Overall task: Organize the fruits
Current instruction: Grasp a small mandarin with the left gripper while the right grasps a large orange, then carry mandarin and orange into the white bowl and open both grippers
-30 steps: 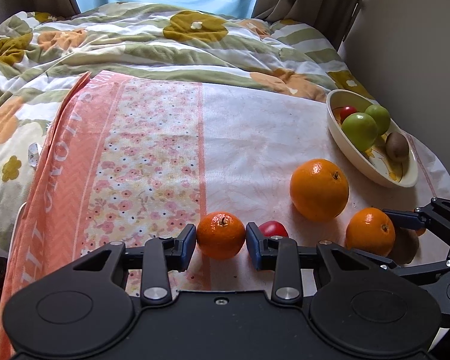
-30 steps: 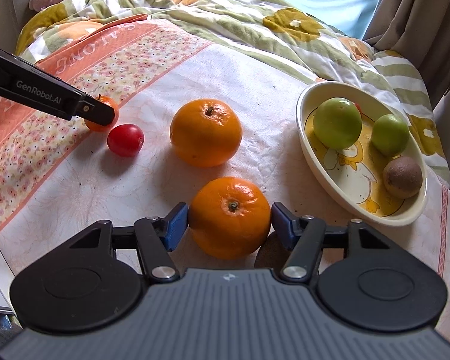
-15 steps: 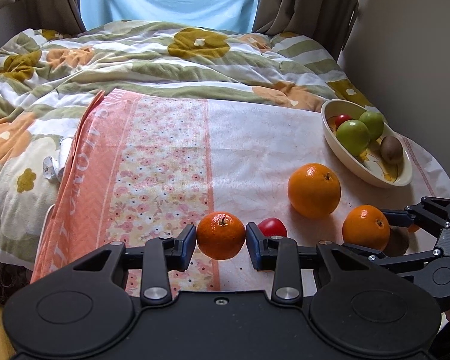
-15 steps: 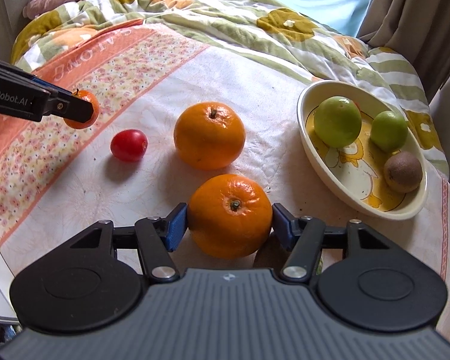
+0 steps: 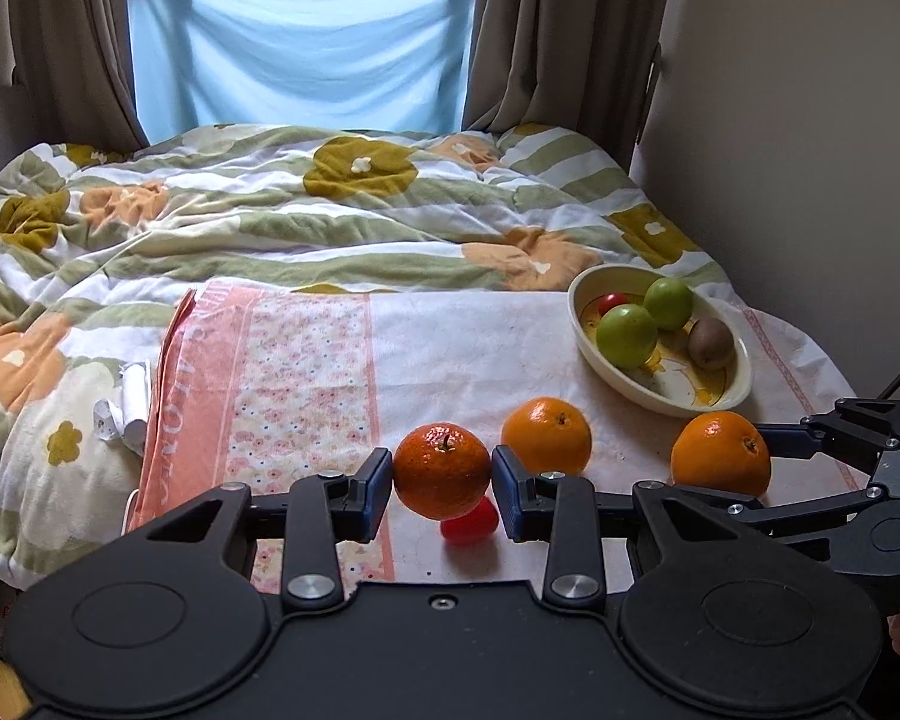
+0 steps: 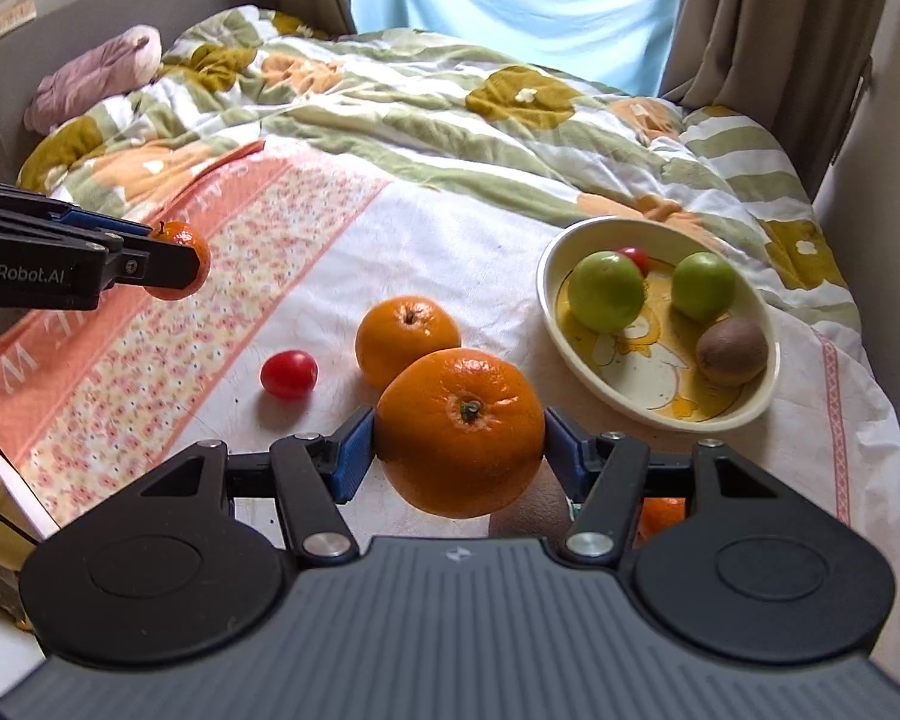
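The left gripper (image 5: pixel 442 474) pinches a small mandarin (image 5: pixel 442 471) between its blue pads, one pad on each side of the fruit, and holds it clear of the cloth. Just below it at 6 o'clock, a red tomato (image 5: pixel 470 525) lies on the towel (image 5: pixel 306 372). The right gripper (image 6: pixel 459 456) is clamped on a larger orange (image 6: pixel 460 432), pads pressing its left and right sides; this fruit too hangs above the towel. In the left wrist view the same pair shows at 3 o'clock, with the orange between the fingers.

A third orange (image 6: pixel 405 339) sits on the towel, at 11 o'clock from the held one in the right wrist view and partly hidden behind it. The tomato lies at 9 o'clock from that resting orange, a little apart.

The cream bowl (image 6: pixel 750 402) stands at 2 o'clock from the right gripper, near the towel's far right edge. Inside are two green apples (image 6: pixel 606 291), a brown kiwi (image 6: pixel 731 351) at the right end, and a small red fruit (image 6: pixel 635 257) mostly hidden behind the left apple. A flowered blanket (image 5: pixel 330 210) covers the bed beyond at 12 o'clock.
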The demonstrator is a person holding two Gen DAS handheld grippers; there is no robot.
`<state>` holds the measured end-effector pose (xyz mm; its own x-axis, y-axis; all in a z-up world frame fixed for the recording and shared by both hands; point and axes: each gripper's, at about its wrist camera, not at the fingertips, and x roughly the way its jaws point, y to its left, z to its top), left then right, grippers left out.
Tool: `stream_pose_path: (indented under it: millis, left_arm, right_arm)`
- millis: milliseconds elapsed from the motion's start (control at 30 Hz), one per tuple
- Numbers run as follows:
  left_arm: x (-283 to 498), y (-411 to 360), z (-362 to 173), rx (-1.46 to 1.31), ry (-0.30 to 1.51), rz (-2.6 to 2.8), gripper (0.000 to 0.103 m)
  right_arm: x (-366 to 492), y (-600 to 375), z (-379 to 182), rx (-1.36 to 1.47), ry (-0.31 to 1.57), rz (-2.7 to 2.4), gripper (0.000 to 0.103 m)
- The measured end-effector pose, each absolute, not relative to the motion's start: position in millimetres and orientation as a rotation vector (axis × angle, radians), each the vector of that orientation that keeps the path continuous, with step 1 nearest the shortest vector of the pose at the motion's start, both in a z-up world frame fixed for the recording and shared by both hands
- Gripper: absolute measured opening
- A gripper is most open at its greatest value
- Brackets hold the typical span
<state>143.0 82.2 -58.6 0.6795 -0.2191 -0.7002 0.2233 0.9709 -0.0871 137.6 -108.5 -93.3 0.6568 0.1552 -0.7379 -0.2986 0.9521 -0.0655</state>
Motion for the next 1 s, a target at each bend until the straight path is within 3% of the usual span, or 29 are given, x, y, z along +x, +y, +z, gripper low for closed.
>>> stream_pose_path:
  millis: [567, 1000]
  left_arm:
    - [156, -4, -10, 0.03, 0.67, -0.389, 0.04]
    - [216, -99, -58, 0.067, 0.755, -0.391, 0.04]
  right_arm:
    - [138, -204, -35, -0.049, 0.745, 0.116, 0.075]
    - [209, -287, -59, -0.046, 0.807, 0.172, 0.075]
